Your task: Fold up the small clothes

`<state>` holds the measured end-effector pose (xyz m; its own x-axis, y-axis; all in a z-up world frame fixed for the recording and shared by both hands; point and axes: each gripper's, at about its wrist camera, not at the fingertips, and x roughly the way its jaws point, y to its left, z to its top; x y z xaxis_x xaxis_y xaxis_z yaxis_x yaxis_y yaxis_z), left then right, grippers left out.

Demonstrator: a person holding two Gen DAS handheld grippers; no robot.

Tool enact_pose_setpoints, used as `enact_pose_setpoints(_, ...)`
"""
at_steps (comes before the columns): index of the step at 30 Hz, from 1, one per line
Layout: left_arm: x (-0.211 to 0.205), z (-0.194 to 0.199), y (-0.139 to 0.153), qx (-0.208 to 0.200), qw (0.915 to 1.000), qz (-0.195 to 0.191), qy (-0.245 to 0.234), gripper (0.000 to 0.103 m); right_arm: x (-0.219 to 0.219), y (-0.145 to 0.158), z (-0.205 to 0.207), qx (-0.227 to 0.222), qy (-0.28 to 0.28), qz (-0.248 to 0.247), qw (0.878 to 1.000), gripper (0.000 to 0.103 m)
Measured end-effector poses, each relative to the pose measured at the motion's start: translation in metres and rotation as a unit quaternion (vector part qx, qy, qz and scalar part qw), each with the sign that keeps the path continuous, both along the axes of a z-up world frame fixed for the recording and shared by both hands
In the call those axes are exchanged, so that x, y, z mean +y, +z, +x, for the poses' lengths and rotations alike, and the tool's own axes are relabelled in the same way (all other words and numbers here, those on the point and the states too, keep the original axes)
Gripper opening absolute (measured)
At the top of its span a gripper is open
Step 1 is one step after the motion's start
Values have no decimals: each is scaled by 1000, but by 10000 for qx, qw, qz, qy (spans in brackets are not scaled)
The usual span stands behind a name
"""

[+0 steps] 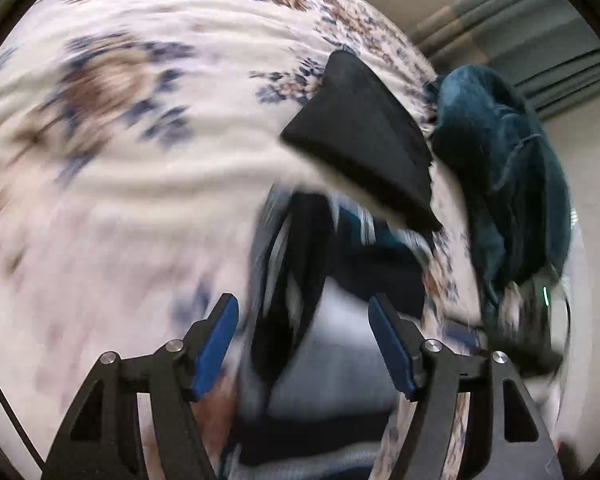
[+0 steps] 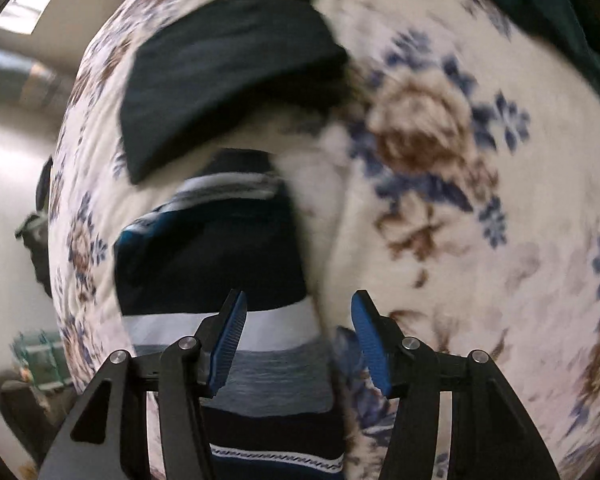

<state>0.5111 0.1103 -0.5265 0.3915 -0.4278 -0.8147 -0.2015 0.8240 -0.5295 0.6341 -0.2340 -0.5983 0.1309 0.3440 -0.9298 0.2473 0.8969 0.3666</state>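
Both pairs of tongs hang over a bed spread with a cream floral blanket (image 1: 140,184), printed with brown roses and blue leaves. The pictures are smeared by motion, so fine detail is lost.

The left tongs (image 1: 303,344) stand with their blue pads apart and nothing pinched between them. Under and just beyond them lies a striped garment (image 1: 340,360) in navy, white and grey, rumpled and partly folded over on itself. Just past it rests a folded black cloth (image 1: 360,140), flat on the blanket. To the right of that, at the blanket's edge, sits a heap of teal clothing (image 1: 508,168). Grey-green curtains (image 1: 540,40) hang behind.

The right tongs (image 2: 298,342) also gape, gripping nothing. Their left pad hovers over the striped garment (image 2: 228,264), at its white band; the right pad is over bare blanket (image 2: 440,208) beside it. Whether the pads touch the fabric I cannot tell. The folded black cloth (image 2: 228,80) lies just beyond the striped piece, near it.
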Motion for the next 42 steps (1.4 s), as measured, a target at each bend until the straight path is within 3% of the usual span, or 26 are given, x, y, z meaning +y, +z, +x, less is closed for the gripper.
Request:
enact_pose_setpoints(3,-16,67,-30,352,9989,-12,-294,65,-9,-22,-1,35,-182,293,9994,57)
enact_pose_setpoints(5,-27,88,-43,544,9967,283,-534,63,-11,-36,0,8,-342,593,9977,57)
enact_pose_setpoints(7,-38,100,-50,647,9936,584,-712,54,-9,-45,9,-57,-395,840,9957,57)
enact_pose_setpoints(8,-41,101,-50,660,9917,760,-797,45,-6,-47,13,-115,-412,897,9951,57)
enact_pose_setpoints(12,-43,94,-34,425,9902,912,-973,48,-2,-27,49,-725,-481,638,9942,57)
enact_pose_setpoints(14,-45,89,-27,321,9864,1215,-1062,49,4,-12,72,-942,-339,690,9926,57)
enact_pose_setpoints(16,-45,91,-27,254,9839,1458,-1002,58,22,-14,104,-632,3,1003,9929,57)
enact_pose_setpoints(18,-45,88,-28,211,9824,1619,-909,69,51,-36,134,73,467,1508,9874,57)
enact_pose_setpoints(22,-40,80,-33,245,9828,1667,-758,70,103,-84,165,1321,1214,1108,9775,57)
enact_pose_setpoints(24,-41,79,-34,229,9830,1666,-736,70,116,-89,170,1297,1357,836,9787,27)
enact_pose_setpoints(25,-40,78,-35,224,9836,1638,-718,70,122,-88,172,1204,1401,729,9801,5)
enact_pose_setpoints(29,-36,83,-41,242,9864,1506,-604,70,136,-76,175,735,1363,825,9845,5)
enact_pose_setpoints(32,-34,90,-49,369,9892,1301,-572,70,129,-81,172,808,1184,1243,9818,13)
enact_pose_setpoints(34,-37,95,-53,389,9880,1356,-632,70,113,-78,166,875,1053,1326,9817,38)
enact_pose_setpoints(35,-42,97,-53,305,9872,1386,-722,69,101,-70,161,700,959,1299,9844,43)
enact_pose_setpoints(37,-50,99,-49,36,9862,1412,-858,40,68,-46,149,234,708,1308,9886,45)
enact_pose_setpoints(38,-56,100,-48,-43,9846,1451,-972,10,58,-40,144,126,601,1346,9890,45)
enact_pose_setpoints(42,-62,99,-38,-301,9829,1548,-956,9,28,-31,115,-48,381,1104,9931,52)
